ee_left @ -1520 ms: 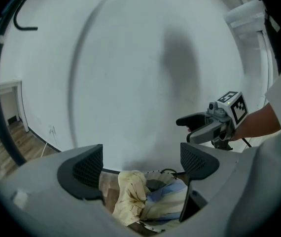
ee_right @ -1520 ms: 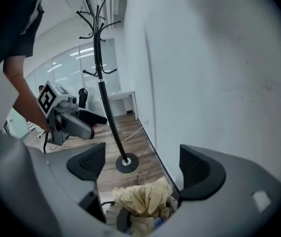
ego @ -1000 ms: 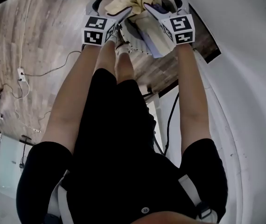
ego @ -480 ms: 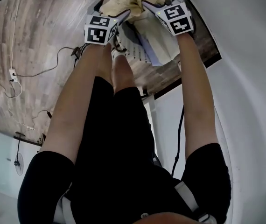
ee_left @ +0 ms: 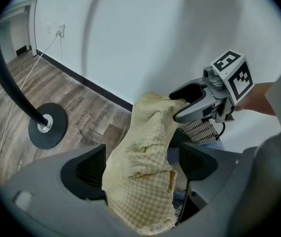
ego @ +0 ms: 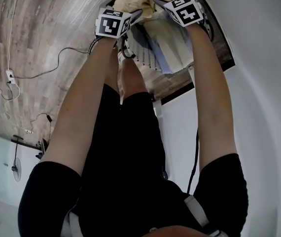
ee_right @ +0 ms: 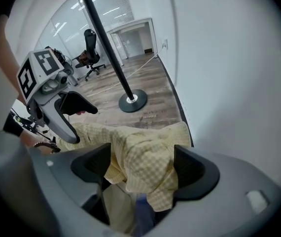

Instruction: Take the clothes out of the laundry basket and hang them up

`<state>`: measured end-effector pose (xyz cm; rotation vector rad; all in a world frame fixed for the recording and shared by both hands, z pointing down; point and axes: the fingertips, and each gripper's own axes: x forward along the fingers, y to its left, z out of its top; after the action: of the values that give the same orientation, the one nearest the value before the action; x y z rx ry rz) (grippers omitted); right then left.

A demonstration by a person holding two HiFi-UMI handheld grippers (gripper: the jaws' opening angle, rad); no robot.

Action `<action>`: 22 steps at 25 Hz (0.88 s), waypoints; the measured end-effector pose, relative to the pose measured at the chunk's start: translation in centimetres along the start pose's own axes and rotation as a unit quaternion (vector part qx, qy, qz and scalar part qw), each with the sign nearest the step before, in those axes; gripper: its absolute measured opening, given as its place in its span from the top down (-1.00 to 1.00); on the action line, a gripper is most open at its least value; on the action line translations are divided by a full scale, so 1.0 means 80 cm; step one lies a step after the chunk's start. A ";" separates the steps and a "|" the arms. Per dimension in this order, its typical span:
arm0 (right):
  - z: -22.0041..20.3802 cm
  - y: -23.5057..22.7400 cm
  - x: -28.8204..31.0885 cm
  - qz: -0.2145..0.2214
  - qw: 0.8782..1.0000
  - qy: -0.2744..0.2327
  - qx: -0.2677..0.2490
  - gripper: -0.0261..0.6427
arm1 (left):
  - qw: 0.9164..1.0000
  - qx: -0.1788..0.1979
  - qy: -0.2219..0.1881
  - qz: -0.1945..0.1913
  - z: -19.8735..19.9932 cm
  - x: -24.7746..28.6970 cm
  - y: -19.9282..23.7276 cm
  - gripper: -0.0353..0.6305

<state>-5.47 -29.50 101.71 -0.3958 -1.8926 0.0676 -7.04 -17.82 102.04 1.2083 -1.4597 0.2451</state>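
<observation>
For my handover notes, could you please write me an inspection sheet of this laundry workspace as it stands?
Surface: wood-look floor.
Job's things: yellow checked garment above white perforated basket, more laundry inside.
Clutter: nothing seen.
Grippers: left gripper jaws apart, garment between them but short of one jaw; right gripper jaws have just been closing, garment filling their gap.
Cables: floor cable to power strip; black cable beside wall.
Surroundings: white wall, pole stand with round base, office chair.
</observation>
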 end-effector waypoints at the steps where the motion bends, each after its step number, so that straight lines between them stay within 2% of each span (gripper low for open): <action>1: -0.002 -0.002 0.001 -0.001 1.000 0.005 0.000 -0.26 | 1.000 -0.006 0.004 -0.003 -0.003 0.003 0.000 -0.51; 6: -0.007 -0.009 0.006 0.003 0.999 0.040 -0.011 0.01 | 0.999 -0.043 0.014 -0.015 -0.011 0.009 0.003 -0.08; 8: -0.009 -0.011 0.005 0.005 0.998 0.053 -0.019 0.23 | 0.998 -0.057 0.020 -0.020 -0.017 0.009 0.002 0.06; 11: -0.008 -0.006 0.001 0.010 0.997 0.068 -0.033 0.38 | 0.998 -0.055 0.031 -0.020 -0.020 0.004 -0.005 0.34; 14: -0.006 -0.003 -0.003 -0.007 0.996 0.075 -0.057 0.48 | 0.998 -0.038 0.038 -0.017 -0.019 0.001 -0.014 0.56; 18: 0.002 0.001 -0.017 -0.035 0.996 0.061 -0.051 0.68 | 1.000 -0.018 0.025 0.003 -0.008 -0.019 -0.018 0.71; 22: 0.009 0.002 -0.035 -0.048 0.997 0.044 -0.033 0.74 | 1.000 -0.003 0.008 0.015 -0.002 -0.038 -0.021 0.74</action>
<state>-5.30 -30.08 98.91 -0.3461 -1.8268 -0.0765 -6.23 -16.86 98.82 1.1783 -1.4639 0.2693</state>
